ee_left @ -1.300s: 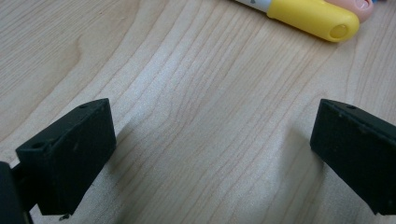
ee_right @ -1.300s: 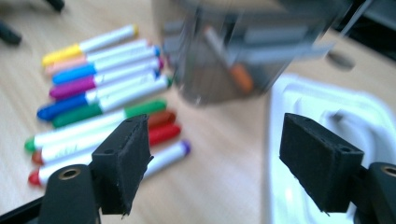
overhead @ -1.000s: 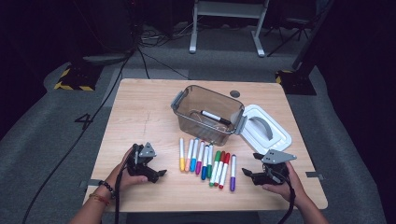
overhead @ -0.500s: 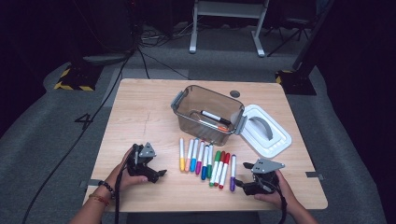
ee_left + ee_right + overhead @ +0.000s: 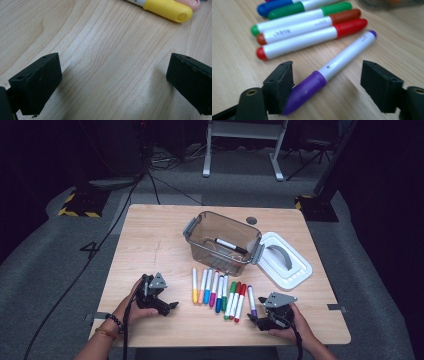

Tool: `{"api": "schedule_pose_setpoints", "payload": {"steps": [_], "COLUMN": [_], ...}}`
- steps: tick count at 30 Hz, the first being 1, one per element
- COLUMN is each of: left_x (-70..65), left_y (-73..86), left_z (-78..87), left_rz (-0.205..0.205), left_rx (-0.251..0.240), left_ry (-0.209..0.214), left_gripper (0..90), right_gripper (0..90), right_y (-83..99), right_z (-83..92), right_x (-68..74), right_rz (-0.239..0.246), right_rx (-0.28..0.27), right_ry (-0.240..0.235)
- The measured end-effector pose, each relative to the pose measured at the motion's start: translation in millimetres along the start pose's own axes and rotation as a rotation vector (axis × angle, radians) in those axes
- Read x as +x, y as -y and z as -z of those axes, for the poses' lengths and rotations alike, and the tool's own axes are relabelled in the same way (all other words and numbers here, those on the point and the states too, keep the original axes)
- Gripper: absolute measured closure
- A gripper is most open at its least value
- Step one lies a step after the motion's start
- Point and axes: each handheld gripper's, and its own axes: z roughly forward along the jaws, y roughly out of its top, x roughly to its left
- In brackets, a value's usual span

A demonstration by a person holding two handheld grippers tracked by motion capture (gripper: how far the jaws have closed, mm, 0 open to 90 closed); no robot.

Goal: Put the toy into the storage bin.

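Observation:
A row of several coloured markers [image 5: 220,292] lies on the wooden table [image 5: 150,245]. The purple marker [image 5: 251,300] lies at the row's right end, a little apart. My right gripper [image 5: 257,320] is low over its capped end. In the right gripper view the purple marker [image 5: 342,60] runs between the jaws of the right gripper [image 5: 328,75]. The left pad touches the cap and the right pad stands clear, so it is open. Its jaws have just been closing. My left gripper [image 5: 170,306] rests open on bare wood left of the yellow marker [image 5: 165,8].
A clear plastic bin [image 5: 187,232] stands behind the markers with a black marker [image 5: 230,245] inside. Its white lid [image 5: 285,262] lies flat to the right. The red [image 5: 312,41], brown and green markers lie just beyond the purple one.
My right gripper has moved left and down from the table's right side to the purple marker, and its jaws now stand on either side of it. The left gripper has stayed put.

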Motion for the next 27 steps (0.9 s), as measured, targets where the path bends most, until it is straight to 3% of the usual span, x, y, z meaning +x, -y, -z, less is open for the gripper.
{"api": "schedule_pose_setpoints", "payload": {"steps": [3,6,16,27], "left_x": [0.0,0.1,0.1,0.1], "left_y": [0.0,-0.1,0.0,-0.3], "left_z": [0.0,0.0,0.0,-0.5], "left_rz": [0.0,-0.001,-0.001,-0.001], "left_rx": [0.0,0.0,0.0,-0.003], "left_ry": [0.0,0.001,0.001,0.003], "left_gripper": [0.6,0.6,0.6,0.5], "right_gripper": [40.1,45.3,58.8,73.9], "right_y": [4.5,6.4,22.6,25.6], "right_z": [2.6,7.4,22.3,19.1], "right_x": [-9.7,-15.1,-30.7,-54.2], "right_rz": [-0.045,-0.074,-0.164,-0.193], "right_rx": [0.015,0.033,0.029,-0.011], "right_ry": [0.014,0.07,0.081,0.113]}}
